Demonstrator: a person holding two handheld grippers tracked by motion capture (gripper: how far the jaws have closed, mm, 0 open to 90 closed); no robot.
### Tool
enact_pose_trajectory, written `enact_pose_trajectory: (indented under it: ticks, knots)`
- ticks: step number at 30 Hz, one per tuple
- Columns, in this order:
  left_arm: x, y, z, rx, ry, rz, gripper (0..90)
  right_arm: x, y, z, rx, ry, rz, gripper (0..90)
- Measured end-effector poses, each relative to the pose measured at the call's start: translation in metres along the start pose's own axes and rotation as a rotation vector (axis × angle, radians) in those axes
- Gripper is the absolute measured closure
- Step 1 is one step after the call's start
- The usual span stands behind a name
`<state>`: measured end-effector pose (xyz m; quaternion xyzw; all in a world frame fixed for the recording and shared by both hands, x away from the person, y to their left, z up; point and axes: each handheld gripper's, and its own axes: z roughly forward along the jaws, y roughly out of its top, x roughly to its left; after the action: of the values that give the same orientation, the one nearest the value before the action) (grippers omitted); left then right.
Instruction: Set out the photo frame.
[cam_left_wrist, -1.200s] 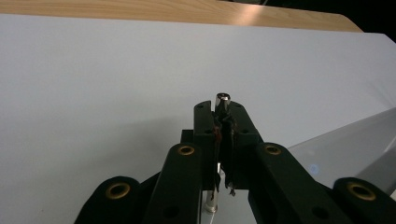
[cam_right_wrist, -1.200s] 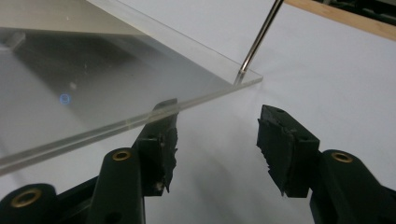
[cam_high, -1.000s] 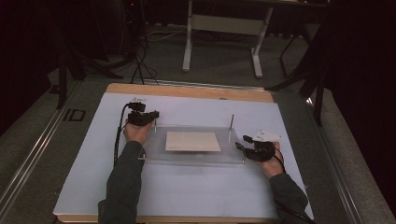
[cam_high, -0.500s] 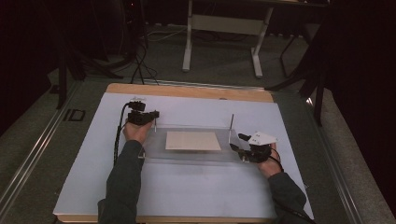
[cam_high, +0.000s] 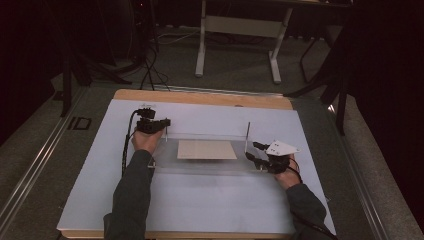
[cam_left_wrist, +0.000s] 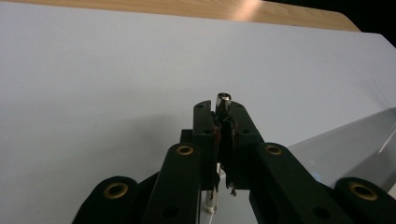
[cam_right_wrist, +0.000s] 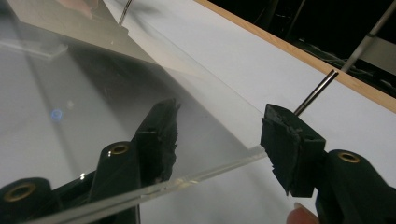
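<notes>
A clear acrylic plate (cam_high: 210, 165) lies on the white sheet, with a tan board (cam_high: 206, 149) resting on its middle. A thin metal rod (cam_high: 166, 134) stands upright at the plate's far left corner. My left gripper (cam_high: 162, 122) is shut on this rod, whose top (cam_left_wrist: 223, 100) pokes out above the closed fingertips (cam_left_wrist: 220, 112). A second upright rod (cam_high: 247, 135) stands at the far right corner. My right gripper (cam_high: 252, 151) is open at the plate's right end and has just been closing a little. The plate's edge (cam_right_wrist: 205, 175) lies between its jaws untouched, and the rod (cam_right_wrist: 317, 91) rises behind one jaw.
The white sheet (cam_high: 200, 210) covers a wooden table whose bare strip (cam_high: 200, 97) runs along the far edge. Beyond it stand a white frame's legs (cam_high: 240, 55) and cables on a dark floor. Metal rails run along both sides of the table.
My right hand has rolled, so its pale three-cornered plate now faces up, and its jaws stand at the plate's right end. The left hand and its rod have stayed put.
</notes>
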<state>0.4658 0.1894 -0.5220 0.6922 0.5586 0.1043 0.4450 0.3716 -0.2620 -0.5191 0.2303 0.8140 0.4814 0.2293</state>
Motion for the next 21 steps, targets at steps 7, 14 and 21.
enact_pose_trajectory:
  ticks: [7,14,21]
  knots:
    - [-0.0012,0.0010,0.0000,0.010,0.011,0.015,83.7,0.0011,0.0016,0.0001,-0.011,0.016,0.009,43.8]
    - [-0.0026,-0.0020,0.0049,0.047,0.038,0.064,77.3,-0.0001,0.0030,0.0002,-0.007,0.022,0.008,44.3]
    - [-0.0005,-0.0078,0.0014,0.014,0.017,0.078,68.8,-0.0014,0.0051,0.0001,-0.001,0.027,0.020,44.7]
